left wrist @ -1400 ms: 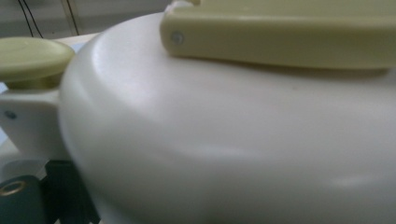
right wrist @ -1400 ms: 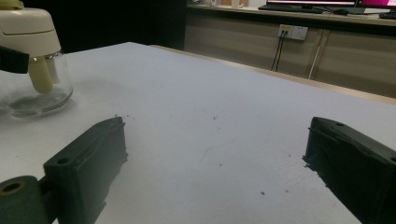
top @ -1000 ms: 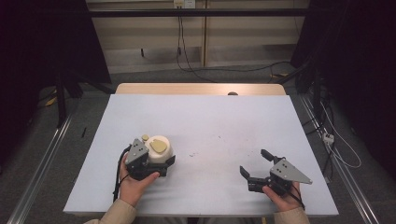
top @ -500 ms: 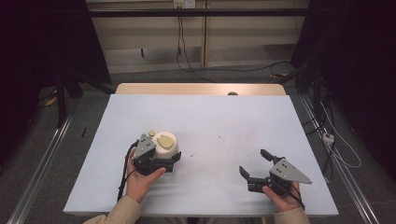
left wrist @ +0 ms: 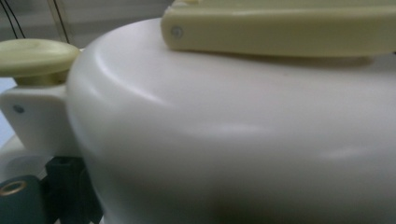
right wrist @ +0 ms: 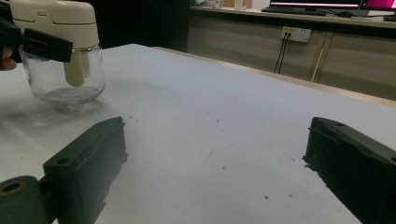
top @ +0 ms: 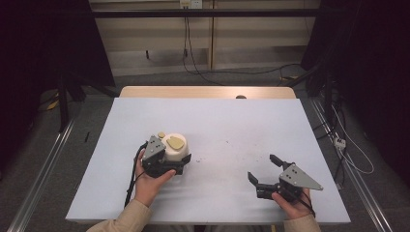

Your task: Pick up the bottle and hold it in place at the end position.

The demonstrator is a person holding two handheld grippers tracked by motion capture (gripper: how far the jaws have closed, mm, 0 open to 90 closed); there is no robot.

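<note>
Left gripper (top: 175,155): carried in the person's left hand (top: 149,181), forearm entering from the bottom edge in a tan sleeve; black jaws closed about the white lid of a glass jar (top: 175,147) (the grey three-cornered plate on top tilts to the left), cable trailing down beside the wrist.

Right gripper (top: 263,170): carried in the right hand (top: 293,202) low at the near right, grey plate uppermost; jaws point left across the table and stand wide apart, holding nothing, both black pads (right wrist: 86,161) hanging just above the surface.
</note>
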